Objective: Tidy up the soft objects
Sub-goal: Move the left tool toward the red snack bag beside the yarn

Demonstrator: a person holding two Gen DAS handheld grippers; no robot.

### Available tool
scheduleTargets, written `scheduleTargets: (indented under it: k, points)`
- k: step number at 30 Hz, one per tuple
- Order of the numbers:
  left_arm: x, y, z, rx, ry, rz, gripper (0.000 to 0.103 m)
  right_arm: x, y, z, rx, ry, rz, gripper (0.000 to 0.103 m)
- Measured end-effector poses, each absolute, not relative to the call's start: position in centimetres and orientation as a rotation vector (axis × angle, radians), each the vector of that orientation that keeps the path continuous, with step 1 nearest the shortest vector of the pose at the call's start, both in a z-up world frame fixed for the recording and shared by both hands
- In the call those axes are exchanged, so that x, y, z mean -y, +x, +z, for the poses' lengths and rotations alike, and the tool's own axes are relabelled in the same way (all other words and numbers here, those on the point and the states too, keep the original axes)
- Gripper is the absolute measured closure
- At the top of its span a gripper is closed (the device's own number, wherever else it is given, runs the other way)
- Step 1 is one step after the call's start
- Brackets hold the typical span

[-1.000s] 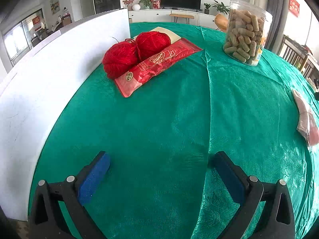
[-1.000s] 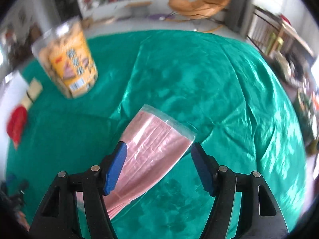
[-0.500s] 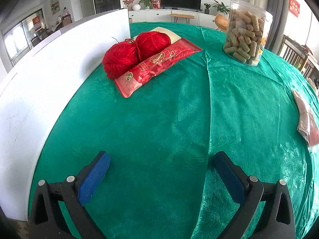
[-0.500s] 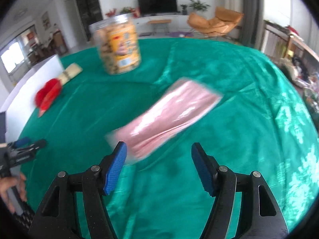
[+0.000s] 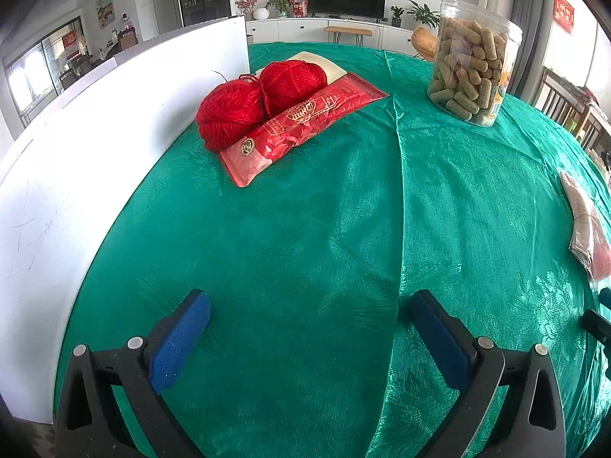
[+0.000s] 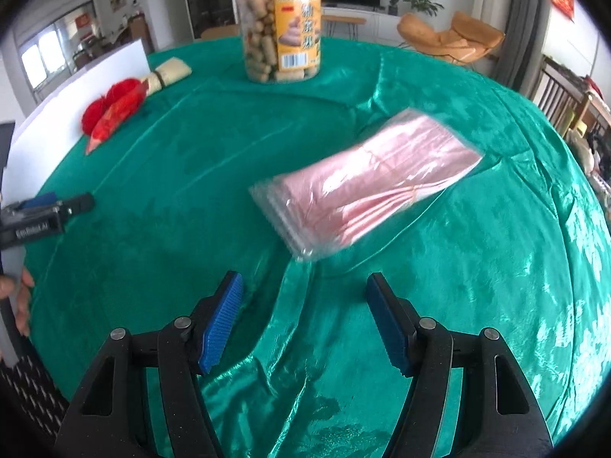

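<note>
A glossy green cloth [image 5: 343, 229], woven with a faint floral pattern and creased along one long fold, covers the table. On it, in front of the right hand-held gripper [image 6: 303, 316], lies a flat clear plastic packet of pale pink fabric [image 6: 366, 187], rectangular, shiny and slightly blurred, set diagonally. The right hand-held gripper's blue ribbed pads stand wide apart with nothing between them, just short of the packet's near end. The left hand-held gripper [image 5: 305, 337] is likewise spread wide and empty above bare cloth; the pink packet [image 5: 584, 229] shows at the far right edge of its view. Farther back, two round balls of red yarn [image 5: 259, 99] rest against a flat red foil packet with gold print [image 5: 301, 126], beside a white board [image 5: 95, 145] standing along the table's edge. A cream folded piece [image 5: 328, 66] lies behind the yarn. A tall clear plastic jar [image 5: 471, 72] holds tan cylindrical snacks. Beyond are a television, plants and orange chairs.
</note>
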State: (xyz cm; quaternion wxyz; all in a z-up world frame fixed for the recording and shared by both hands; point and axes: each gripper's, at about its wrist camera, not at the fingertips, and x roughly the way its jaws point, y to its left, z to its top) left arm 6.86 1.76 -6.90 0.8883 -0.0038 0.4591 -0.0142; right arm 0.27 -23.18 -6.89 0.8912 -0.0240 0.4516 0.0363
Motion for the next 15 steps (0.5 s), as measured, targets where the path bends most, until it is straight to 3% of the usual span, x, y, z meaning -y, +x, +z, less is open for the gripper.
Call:
scheduleTargets:
  k: [15]
  points:
    - [-1.76, 6.72, -6.89, -0.965, -0.009, -0.033, 0.000, 23.43, 0.23, -7.30, -0.888, -0.067, 0.097, 0.020]
